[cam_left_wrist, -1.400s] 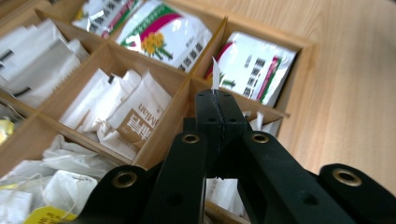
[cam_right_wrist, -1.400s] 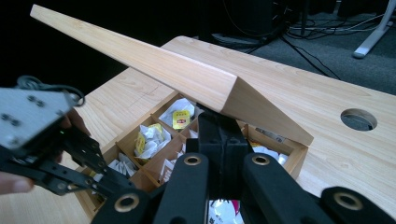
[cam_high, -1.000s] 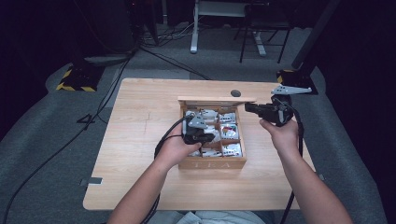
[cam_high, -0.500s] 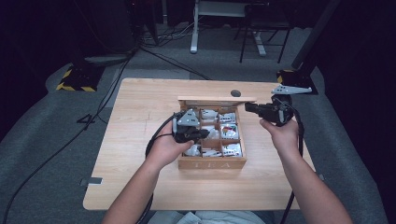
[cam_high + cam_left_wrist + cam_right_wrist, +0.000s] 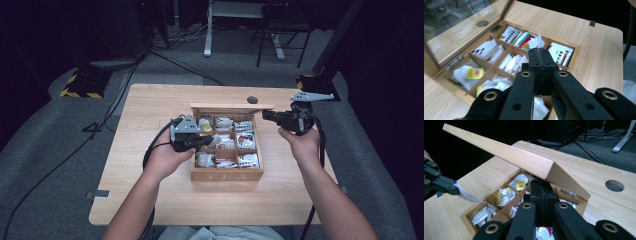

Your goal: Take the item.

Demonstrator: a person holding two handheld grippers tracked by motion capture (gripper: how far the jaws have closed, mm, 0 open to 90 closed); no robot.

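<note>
A wooden tea box [image 5: 227,174] with its lid [image 5: 232,106] raised is seen at the centre of the worktop [image 5: 150,105], its compartments filled with tea sachets. The left gripper [image 5: 192,141] is held over the box's left column, and its fingers are pressed together on a thin white sachet [image 5: 539,41], whose edge stands up just beyond the fingertips in the left gripper view. In the right gripper view the same sachet [image 5: 469,196] is shown as a pale strip slanting from the left gripper [image 5: 441,185], at middle left of the frame, down towards the box; its long axis runs along that slant. Whether its lower end is clear of the compartment cannot be told. The right gripper [image 5: 275,117] is held beside the box's upper right corner, its fingers brought together with nothing seen between them. The left gripper is judged the nearer for any lifting move.
</note>
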